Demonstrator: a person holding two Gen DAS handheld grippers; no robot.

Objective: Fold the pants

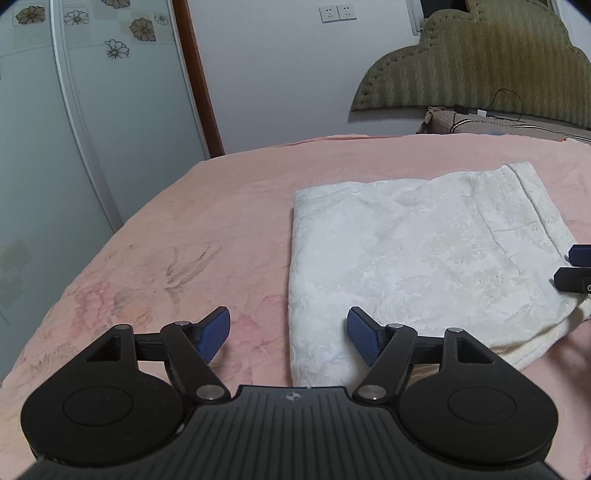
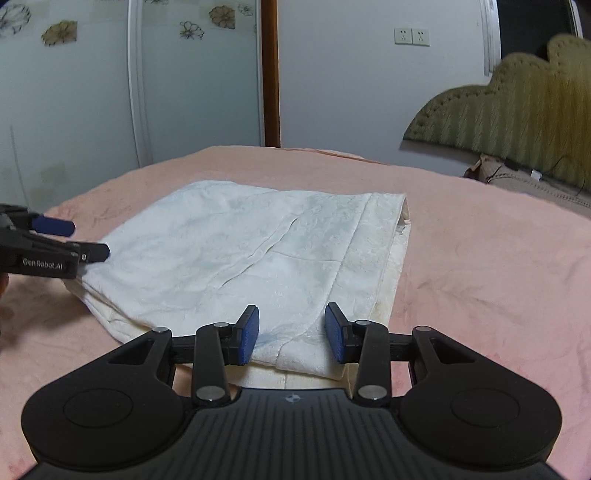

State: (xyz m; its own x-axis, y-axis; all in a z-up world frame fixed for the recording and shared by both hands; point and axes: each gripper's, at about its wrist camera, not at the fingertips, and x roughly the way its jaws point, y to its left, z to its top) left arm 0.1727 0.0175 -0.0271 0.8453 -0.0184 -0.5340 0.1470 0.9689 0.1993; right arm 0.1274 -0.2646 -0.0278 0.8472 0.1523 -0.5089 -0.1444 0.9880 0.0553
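One pink bed (image 1: pixel 229 206) holds one folded pants (image 1: pixel 406 258); left gripper (image 1: pixel 288 334) and right gripper (image 2: pixel 291 328) both spread wide

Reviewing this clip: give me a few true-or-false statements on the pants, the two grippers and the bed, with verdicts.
1. The white pants lie folded flat on a pink blanket. True.
2. The left gripper is shut on the pants. False: its jaws stand open, one finger over the blanket and one over the cloth.
3. The right gripper is open, with an edge of the pants lying between its fingers. True.
4. The pants hang over the headboard. False: they lie on the bed, away from it.
5. Two wall sockets show on the wall behind the bed. True.
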